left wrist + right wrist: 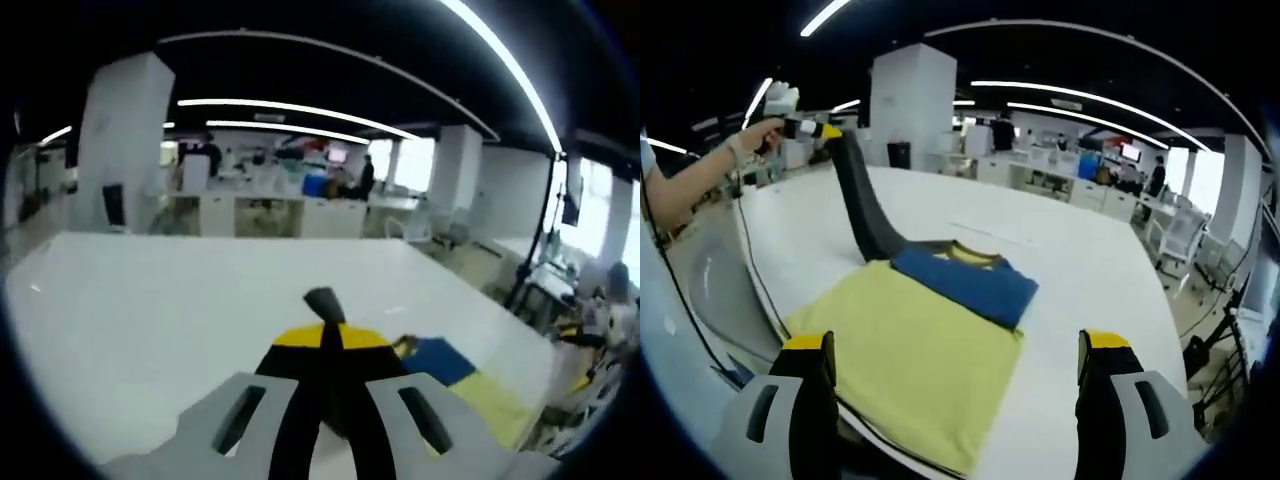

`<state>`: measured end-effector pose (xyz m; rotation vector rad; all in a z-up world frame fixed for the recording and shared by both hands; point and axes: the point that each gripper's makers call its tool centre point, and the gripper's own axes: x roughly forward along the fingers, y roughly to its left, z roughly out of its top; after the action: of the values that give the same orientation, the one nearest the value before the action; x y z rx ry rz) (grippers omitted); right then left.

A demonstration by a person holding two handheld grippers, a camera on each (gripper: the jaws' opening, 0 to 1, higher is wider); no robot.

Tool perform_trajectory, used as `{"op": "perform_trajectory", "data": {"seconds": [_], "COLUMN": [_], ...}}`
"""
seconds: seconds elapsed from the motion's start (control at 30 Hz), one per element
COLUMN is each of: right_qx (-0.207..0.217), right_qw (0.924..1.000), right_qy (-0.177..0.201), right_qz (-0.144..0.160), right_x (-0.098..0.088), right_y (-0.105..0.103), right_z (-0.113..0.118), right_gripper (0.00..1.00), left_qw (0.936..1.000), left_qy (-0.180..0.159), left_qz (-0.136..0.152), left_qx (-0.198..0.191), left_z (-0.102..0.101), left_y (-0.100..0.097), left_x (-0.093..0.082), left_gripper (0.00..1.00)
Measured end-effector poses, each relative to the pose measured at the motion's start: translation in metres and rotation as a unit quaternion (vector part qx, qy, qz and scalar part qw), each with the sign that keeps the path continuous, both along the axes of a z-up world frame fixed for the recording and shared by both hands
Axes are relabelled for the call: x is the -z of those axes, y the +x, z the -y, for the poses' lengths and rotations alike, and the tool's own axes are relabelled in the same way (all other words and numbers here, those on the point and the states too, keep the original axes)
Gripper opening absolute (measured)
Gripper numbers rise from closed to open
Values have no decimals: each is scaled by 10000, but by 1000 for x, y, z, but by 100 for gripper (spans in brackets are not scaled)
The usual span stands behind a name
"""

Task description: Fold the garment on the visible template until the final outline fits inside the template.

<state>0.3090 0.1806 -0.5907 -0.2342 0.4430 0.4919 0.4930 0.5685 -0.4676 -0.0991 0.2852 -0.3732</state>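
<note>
Your right gripper (pixel 955 375) is spread wide with nothing between its jaws, low over the near edge of the yellow garment (pixel 905 360), which lies flat on the white table (pixel 1090 260) straight ahead of the fingers. Its long axis runs away from you toward the blue sleeve (pixel 965 282) folded across the far end.

Beyond that, a black sleeve (pixel 862 205) rises steeply off the cloth to your left gripper (pixel 825 131), lifted well above the table; so the left one has the working hold.

The left gripper view shows the jaws of that gripper (pixel 325 335) pinched on the dark fabric; the template outline I can't make out, possibly hidden under the cloth.
</note>
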Motion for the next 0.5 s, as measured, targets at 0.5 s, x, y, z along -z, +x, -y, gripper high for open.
{"op": "perform_trajectory", "data": {"seconds": [0.5], "right_qx": [65], "right_qw": [10000], "right_qy": [29], "right_qz": [-26], "right_x": [2], "right_y": [-9], "right_z": [9], "right_gripper": [100], "left_qw": [9982], "left_qy": [-93], "left_qz": [74], "left_qx": [589], "left_z": [71], "left_y": [14], "left_x": [-2], "left_gripper": [0]}}
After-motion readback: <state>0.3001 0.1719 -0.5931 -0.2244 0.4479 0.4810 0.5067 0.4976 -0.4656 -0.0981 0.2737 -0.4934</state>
